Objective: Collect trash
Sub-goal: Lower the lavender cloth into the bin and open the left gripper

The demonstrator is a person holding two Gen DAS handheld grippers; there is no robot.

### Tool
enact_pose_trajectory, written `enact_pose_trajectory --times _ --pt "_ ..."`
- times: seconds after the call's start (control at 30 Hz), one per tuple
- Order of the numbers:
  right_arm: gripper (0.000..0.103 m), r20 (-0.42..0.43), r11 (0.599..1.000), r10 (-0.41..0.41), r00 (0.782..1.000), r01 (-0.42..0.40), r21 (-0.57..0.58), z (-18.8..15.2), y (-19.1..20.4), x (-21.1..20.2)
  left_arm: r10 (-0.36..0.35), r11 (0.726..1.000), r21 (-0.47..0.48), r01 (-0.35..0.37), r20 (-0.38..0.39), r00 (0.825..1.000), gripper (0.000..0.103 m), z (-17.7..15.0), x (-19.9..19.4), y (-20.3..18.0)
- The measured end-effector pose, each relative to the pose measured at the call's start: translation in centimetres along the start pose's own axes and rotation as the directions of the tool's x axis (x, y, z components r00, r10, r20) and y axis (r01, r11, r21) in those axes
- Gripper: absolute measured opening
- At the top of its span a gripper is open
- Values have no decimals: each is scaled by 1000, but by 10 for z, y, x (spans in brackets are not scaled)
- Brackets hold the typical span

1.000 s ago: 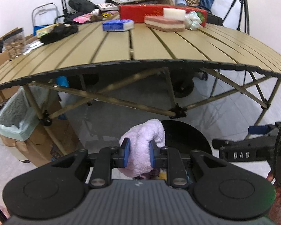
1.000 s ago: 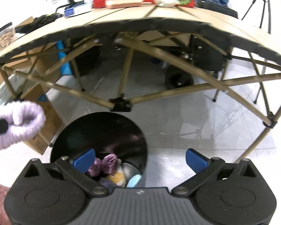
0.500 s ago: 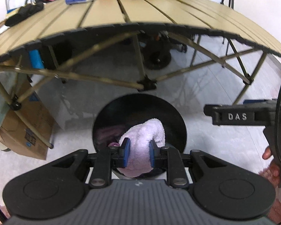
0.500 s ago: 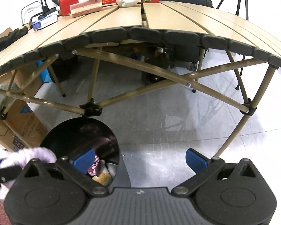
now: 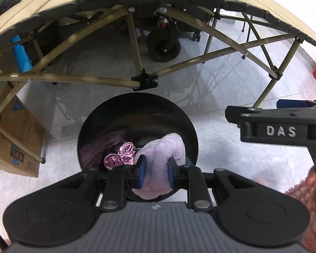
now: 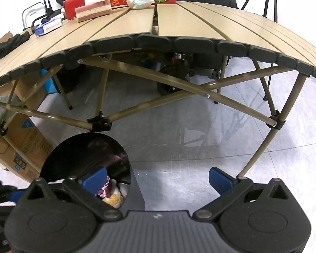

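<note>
Trash bin [image 5: 137, 113], black and round, stands on grey floor tiles [image 5: 217, 84] beside the slatted table's [image 6: 179, 25] near edge. Left gripper [image 5: 154, 171] clamps a lilac fuzzy cloth [image 5: 158, 168] over its mouth; right gripper [image 6: 158, 179] gapes wide, empty.

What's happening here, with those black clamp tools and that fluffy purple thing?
A person is tidying up with a handheld two-finger gripper in each hand. The left gripper is shut on a fluffy lilac cloth and holds it over the mouth of a round black bin on the floor, not yet let go. A shiny pink satin scrunchie already lies inside the bin. The right gripper is open and holds nothing, beside the bin, in front of the tan slatted folding table.
</note>
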State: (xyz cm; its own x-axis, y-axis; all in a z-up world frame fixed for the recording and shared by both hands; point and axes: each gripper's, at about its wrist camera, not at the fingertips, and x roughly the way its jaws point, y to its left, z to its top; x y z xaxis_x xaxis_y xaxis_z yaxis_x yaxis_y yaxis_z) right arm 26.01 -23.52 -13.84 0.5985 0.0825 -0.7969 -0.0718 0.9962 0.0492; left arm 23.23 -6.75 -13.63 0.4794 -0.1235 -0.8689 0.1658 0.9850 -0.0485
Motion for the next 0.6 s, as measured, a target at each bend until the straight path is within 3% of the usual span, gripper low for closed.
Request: enact_pose_trajectory --times 0.6 --pt "103 1 999 -32 999 32 33 0 -4 8 46 997 -56 -50 -65 997 22 15 66 13"
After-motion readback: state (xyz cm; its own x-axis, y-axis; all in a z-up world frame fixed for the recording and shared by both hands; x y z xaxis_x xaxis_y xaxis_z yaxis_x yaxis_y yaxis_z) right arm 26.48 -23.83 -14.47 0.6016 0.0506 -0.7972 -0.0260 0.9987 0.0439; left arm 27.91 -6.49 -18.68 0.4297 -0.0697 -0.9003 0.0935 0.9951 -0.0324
